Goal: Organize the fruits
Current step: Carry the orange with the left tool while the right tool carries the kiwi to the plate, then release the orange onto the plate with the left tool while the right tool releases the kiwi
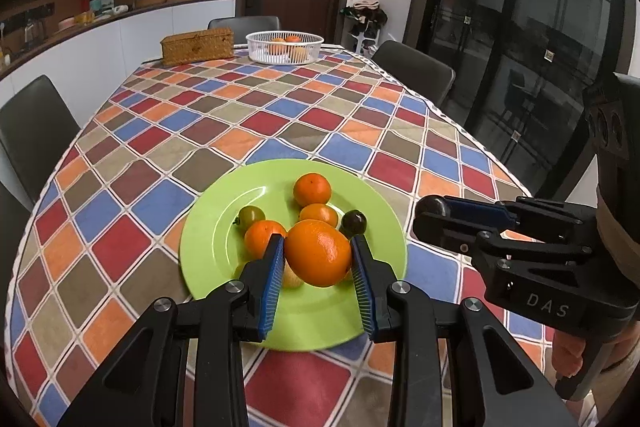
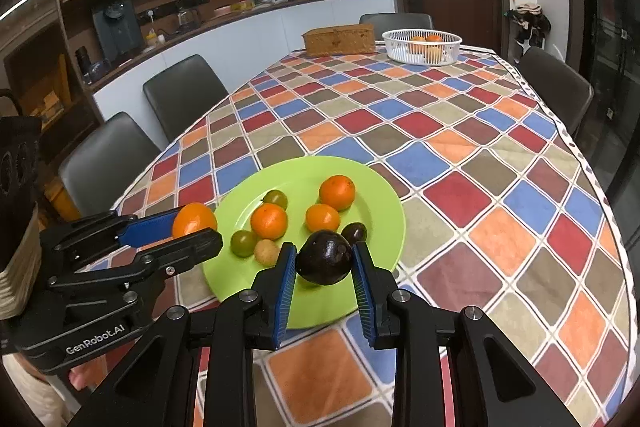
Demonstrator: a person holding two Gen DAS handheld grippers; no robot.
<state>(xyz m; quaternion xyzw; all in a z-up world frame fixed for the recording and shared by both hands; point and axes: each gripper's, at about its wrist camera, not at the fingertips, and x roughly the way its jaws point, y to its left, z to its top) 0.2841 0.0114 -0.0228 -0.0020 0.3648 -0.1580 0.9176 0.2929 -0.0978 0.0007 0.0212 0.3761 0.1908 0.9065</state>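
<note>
Item: two fruits in hand over a green plate (image 1: pixel 208 259) at the near end of a table with a checked cloth (image 1: pixel 280 115). The left gripper (image 1: pixel 318 257) has its blue pads closed against both sides of a large orange (image 1: pixel 318 253), which appears lifted clear of the plate. The right gripper (image 2: pixel 324 261) has its pads pressed to a dark avocado (image 2: pixel 325 258) at the plate's near right; whether it is off the plate cannot be told. Remaining on the plate: three small oranges (image 2: pixel 269 221), two green tomatoes (image 2: pixel 243 243), a small tan fruit (image 2: pixel 267 252) and a small dark fruit (image 2: pixel 354 231) just beyond the avocado. At the far end stand a white basket (image 2: pixel 420 57) already holding orange fruit and, just to its left, a woven box (image 2: pixel 338 41). Judged step: carrying the held fruits away from the plate, probably toward the basket — the destination is an inference. To do it well, keep each grip steady and across the widest part of the fruit, raise both straight up before travelling so nothing left on the plate is knocked, and keep the two grippers apart. The orange is round, glossy and pebbled and looks firm; the avocado is nearly black, smooth and shiny — likely to slip if squeezed off-centre.
</note>
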